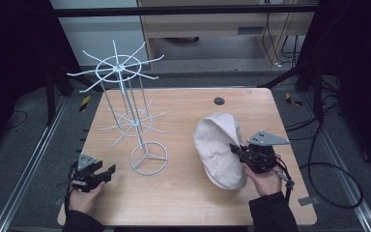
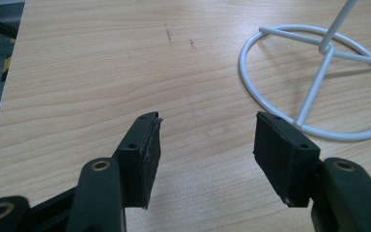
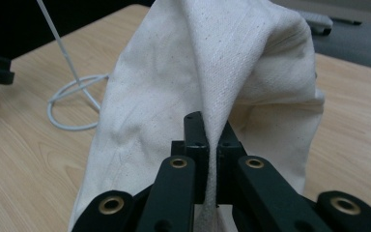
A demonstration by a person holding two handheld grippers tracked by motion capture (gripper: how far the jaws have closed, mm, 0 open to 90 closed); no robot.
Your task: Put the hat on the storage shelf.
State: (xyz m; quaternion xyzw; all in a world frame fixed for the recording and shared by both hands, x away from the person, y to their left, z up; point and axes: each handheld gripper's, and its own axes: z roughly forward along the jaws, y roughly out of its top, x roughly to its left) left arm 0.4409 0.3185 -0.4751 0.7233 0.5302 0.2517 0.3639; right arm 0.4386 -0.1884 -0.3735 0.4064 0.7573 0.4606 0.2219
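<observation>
A cream cloth hat point(image 1: 218, 145) lies bunched on the right half of the wooden table point(image 1: 183, 198). My right gripper point(image 1: 236, 149) is shut on a raised fold of the hat point(image 3: 212, 82), lifting the cloth into a ridge between its jaws point(image 3: 211, 145). A white wire display stand point(image 1: 125, 96) with two tiers of spokes rises left of centre on a ring base point(image 1: 149, 158). My left gripper point(image 1: 107, 171) rests low at the table's front left, open, nothing between its fingers point(image 2: 205, 154). The ring base point(image 2: 319, 87) lies just beyond its right jaw.
A small dark round grommet point(image 1: 219, 101) sits in the table near the far edge. Metal rails point(image 1: 34, 159) run along both sides of the table. Cables point(image 1: 333, 169) trail on the floor at right.
</observation>
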